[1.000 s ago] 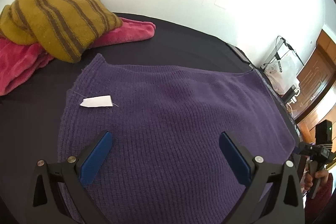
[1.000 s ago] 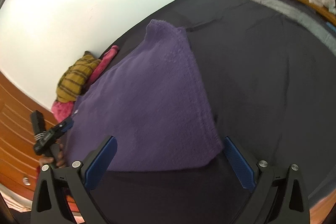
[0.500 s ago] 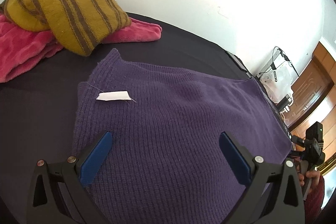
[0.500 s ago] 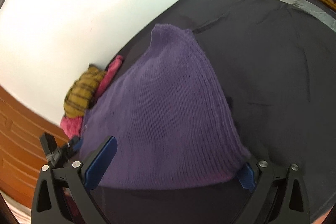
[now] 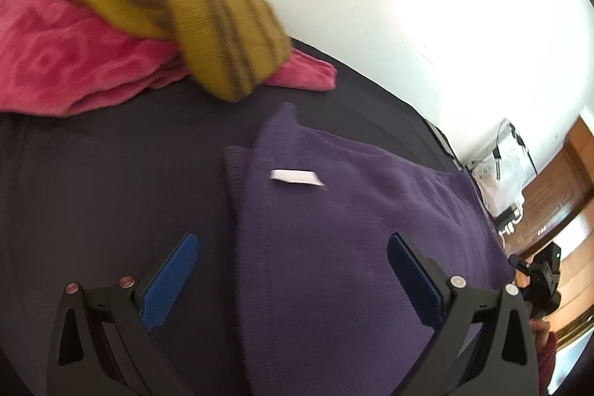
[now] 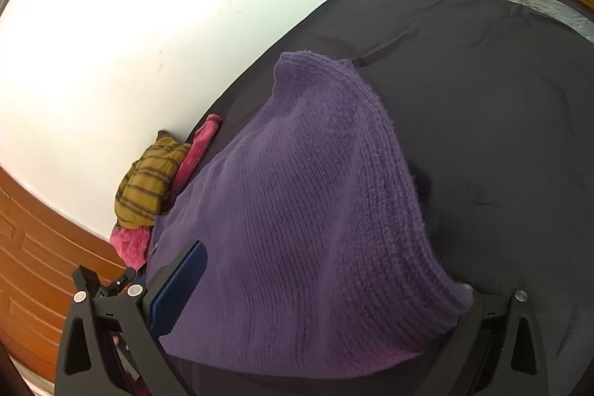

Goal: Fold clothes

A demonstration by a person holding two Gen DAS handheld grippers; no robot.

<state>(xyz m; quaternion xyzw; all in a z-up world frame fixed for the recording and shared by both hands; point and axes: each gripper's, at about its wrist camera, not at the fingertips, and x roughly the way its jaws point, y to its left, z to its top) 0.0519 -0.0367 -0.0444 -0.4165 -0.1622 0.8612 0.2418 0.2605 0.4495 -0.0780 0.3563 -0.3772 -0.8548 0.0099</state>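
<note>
One purple sweater [image 5: 352, 247] is lying between my spread left gripper [image 5: 291, 279] jaws; right gripper [image 6: 315, 288] jaws also released. Mustard striped garment [image 5: 193, 13] is sitting on pink towel [image 5: 63, 58] beyond.

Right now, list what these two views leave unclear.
- Right claw: its right finger is covered by the purple sweater, so any grip is unclear.
- White label: print motion-blurred, left view.
- Sweater's near edge: cut off by the bottom frame, left view.
- Pink cloth: partly under the striped garment.
</note>
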